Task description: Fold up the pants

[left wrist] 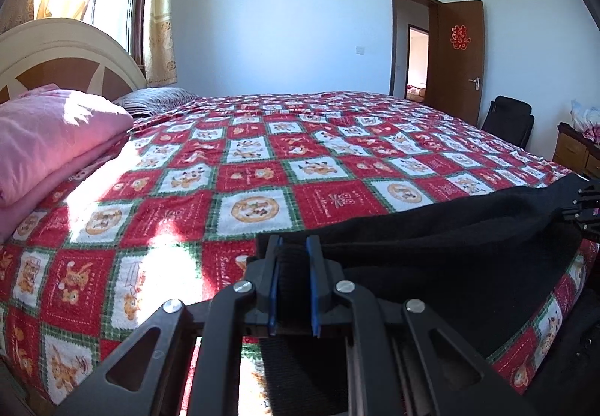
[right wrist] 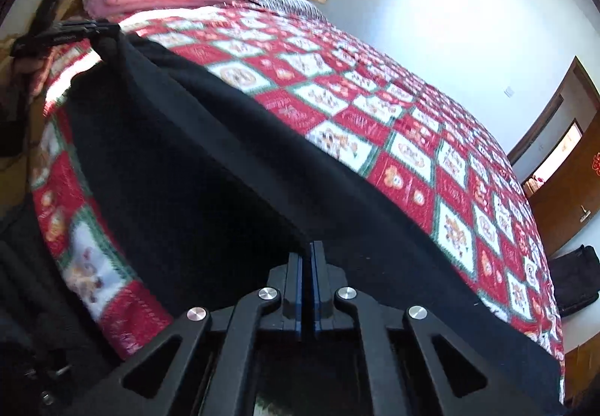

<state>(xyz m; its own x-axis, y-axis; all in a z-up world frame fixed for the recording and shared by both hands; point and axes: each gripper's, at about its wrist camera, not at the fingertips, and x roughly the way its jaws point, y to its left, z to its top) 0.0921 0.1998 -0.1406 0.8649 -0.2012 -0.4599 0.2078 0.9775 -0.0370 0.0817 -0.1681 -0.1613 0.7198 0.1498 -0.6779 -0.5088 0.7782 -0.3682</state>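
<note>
Black pants lie along the near edge of the bed, stretched between my two grippers; they also show in the right wrist view. My left gripper is shut on one end of the pants, thick black cloth bunched between its blue pads. My right gripper is shut on the other end of the pants. The right gripper shows in the left wrist view at the far right edge. The left gripper shows in the right wrist view at the upper left.
The bed has a red, white and green checked cover. Folded pink bedding and a striped pillow lie by the headboard. A black chair, a wooden cabinet and an open door stand beyond.
</note>
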